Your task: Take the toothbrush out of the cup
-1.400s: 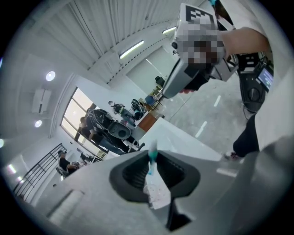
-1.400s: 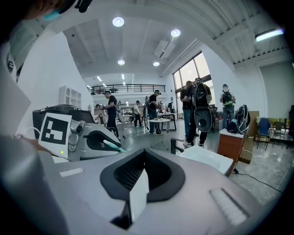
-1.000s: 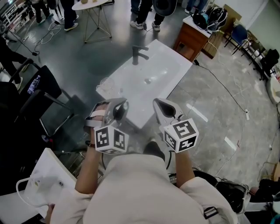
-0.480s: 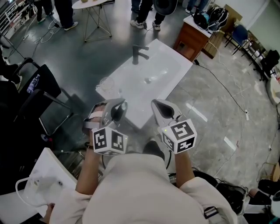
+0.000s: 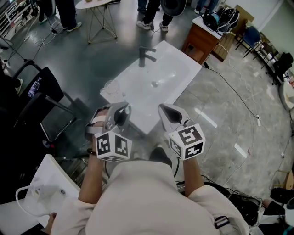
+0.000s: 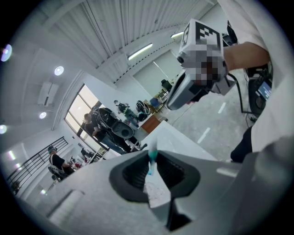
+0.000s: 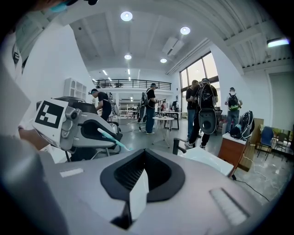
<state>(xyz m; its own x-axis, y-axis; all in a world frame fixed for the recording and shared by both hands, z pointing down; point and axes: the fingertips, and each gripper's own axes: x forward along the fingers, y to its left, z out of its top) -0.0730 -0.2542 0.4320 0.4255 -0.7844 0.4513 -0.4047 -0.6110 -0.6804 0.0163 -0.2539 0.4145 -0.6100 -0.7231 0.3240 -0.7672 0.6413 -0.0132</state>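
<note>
My left gripper (image 5: pixel 120 111) is shut on a slim teal-and-white toothbrush (image 6: pixel 151 159), whose thin end sticks out past the jaws. The right gripper view shows that same toothbrush (image 7: pixel 110 137) poking out of the left gripper (image 7: pixel 78 126) at its left side. A clear cup (image 5: pixel 110 87) stands on the near left corner of the white sink counter (image 5: pixel 179 62), just beyond the left gripper. Level with the left one, my right gripper (image 5: pixel 166 110) hovers over the counter's near edge. Its jaws (image 7: pixel 138 193) are shut with nothing between them.
A dark faucet (image 5: pixel 146 56) rises at the counter's far end, with the basin drain (image 5: pixel 155 84) in the middle. A black chair (image 5: pixel 43 98) stands to the left and a wooden cabinet (image 5: pixel 202 39) beyond the counter. People and a small round table (image 5: pixel 94 5) are at the back.
Both grippers have drifted slightly left and toward the counter. The left gripper's hold on the toothbrush is unchanged.
</note>
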